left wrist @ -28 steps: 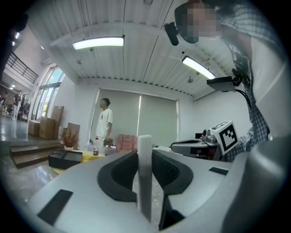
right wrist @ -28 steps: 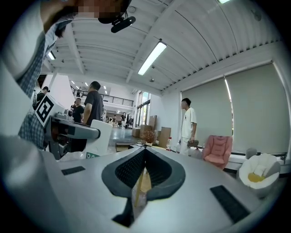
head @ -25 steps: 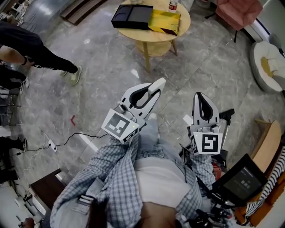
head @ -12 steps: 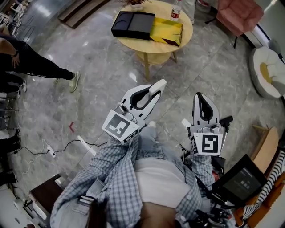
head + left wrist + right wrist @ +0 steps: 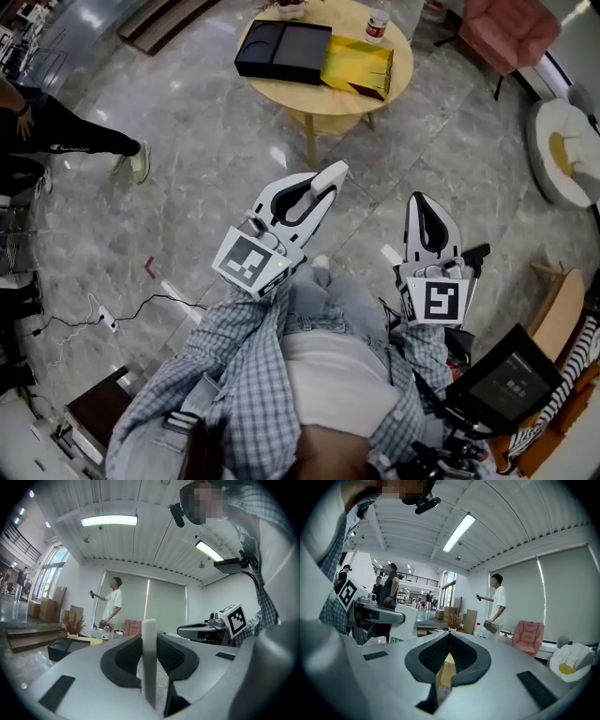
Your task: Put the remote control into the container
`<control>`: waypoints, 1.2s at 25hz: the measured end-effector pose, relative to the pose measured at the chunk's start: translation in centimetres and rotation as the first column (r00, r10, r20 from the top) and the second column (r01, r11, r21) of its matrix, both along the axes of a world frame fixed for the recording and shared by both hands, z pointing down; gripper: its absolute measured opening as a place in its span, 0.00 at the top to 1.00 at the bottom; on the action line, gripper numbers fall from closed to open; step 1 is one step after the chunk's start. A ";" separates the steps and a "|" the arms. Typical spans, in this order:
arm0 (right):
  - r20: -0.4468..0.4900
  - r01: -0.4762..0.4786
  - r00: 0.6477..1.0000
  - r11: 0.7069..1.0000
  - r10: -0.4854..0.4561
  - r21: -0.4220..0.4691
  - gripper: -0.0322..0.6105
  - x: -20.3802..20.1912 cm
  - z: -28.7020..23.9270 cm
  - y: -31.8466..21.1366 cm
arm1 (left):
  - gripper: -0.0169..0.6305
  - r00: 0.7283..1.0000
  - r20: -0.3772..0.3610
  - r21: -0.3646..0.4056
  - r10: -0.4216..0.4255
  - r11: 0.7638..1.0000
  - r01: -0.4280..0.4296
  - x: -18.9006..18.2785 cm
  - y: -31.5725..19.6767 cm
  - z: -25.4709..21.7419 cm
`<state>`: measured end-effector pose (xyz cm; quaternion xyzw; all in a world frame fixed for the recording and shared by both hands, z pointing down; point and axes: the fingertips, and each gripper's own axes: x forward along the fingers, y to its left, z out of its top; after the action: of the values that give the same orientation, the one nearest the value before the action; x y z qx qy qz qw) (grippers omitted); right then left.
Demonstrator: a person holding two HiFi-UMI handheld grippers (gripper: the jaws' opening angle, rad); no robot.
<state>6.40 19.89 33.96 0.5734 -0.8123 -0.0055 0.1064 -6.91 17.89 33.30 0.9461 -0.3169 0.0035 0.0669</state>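
Left tool [image 5: 149,639] around edge-on remote control [image 5: 149,665]

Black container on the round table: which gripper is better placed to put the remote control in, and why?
Left. The left gripper is clamped on the slim white remote control; the right gripper is shut and empty. Both are short of the black container.

A round wooden table [image 5: 330,98] is standing ahead of the left gripper [image 5: 332,174], carrying a yellow packet [image 5: 356,64] and a bottle [image 5: 378,23]. A pink armchair [image 5: 511,28] is sitting ahead and to the right of the right gripper [image 5: 419,200]. A power strip [image 5: 110,323] is lying on the marble floor [image 5: 216,178], left of the left gripper.
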 end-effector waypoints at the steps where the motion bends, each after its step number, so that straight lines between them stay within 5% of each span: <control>1: -0.002 0.001 1.000 1.000 -0.001 -0.001 0.94 -0.1 0.0 0.0 | 0.83 1.000 -0.001 -0.002 -0.001 1.000 0.001 -0.2 0.0 0.0; 20: -0.004 0.048 0.999 0.999 -0.048 0.008 0.94 0.0 0.3 -2.3 | 0.83 0.996 0.015 0.000 -0.084 0.996 0.084 -1.9 -1.5 0.0; 30: 0.005 0.089 0.996 0.996 -0.088 -0.011 0.94 4.7 0.8 -9.2 | 0.83 0.994 0.015 -0.019 -0.106 0.994 0.107 3.5 -7.7 0.4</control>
<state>11.06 10.68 34.78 0.5363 -0.8371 -0.0046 0.1075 -3.43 10.15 33.66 0.9271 -0.3674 0.0096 0.0742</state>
